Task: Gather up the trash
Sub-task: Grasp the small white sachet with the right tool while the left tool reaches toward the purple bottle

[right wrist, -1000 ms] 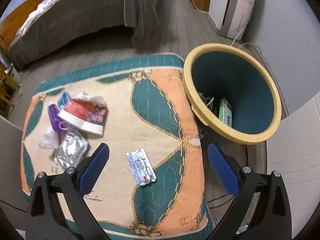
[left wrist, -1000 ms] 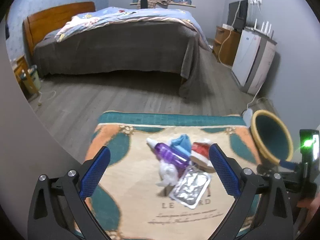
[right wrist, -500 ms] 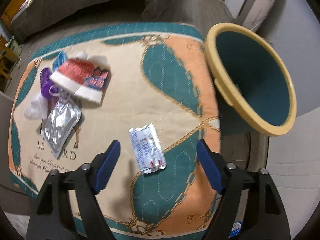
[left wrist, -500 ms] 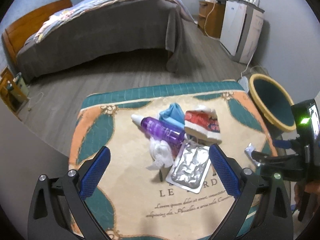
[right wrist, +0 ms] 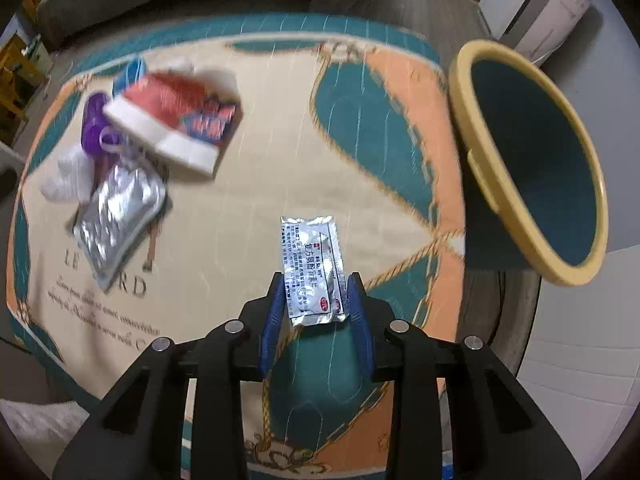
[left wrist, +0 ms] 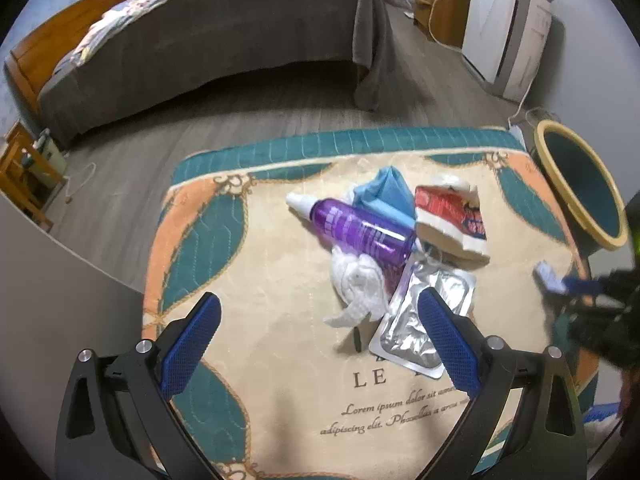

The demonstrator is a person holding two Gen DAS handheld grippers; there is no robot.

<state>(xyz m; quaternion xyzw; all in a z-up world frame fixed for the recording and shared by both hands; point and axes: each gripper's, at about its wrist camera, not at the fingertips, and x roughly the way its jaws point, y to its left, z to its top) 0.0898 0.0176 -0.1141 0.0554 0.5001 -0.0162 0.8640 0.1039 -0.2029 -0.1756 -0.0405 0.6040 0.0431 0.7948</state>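
Note:
A pile of trash lies on the patterned cloth (left wrist: 272, 320): a purple bottle (left wrist: 356, 230), a white tissue (left wrist: 356, 284), a silver foil pack (left wrist: 420, 320), a red and white wrapper (left wrist: 450, 216) and a blue scrap (left wrist: 386, 192). My left gripper (left wrist: 318, 340) is open and empty, just in front of the pile. My right gripper (right wrist: 316, 300) is closed around the near end of a silver sachet (right wrist: 312, 264) with printed text. The yellow-rimmed teal bin (right wrist: 532, 160) stands to the right of the cloth. The right gripper also shows in the left wrist view (left wrist: 560, 284).
A bed with a grey cover (left wrist: 224, 40) stands beyond the cloth. A white cabinet (left wrist: 508, 36) and a wooden one (left wrist: 440, 4) line the right wall. A cable (left wrist: 520, 108) runs on the wood floor near the bin.
My right gripper came down on the silver sachet and its fingers closed from wide open onto it. My left gripper moved closer over the pile and stayed open.

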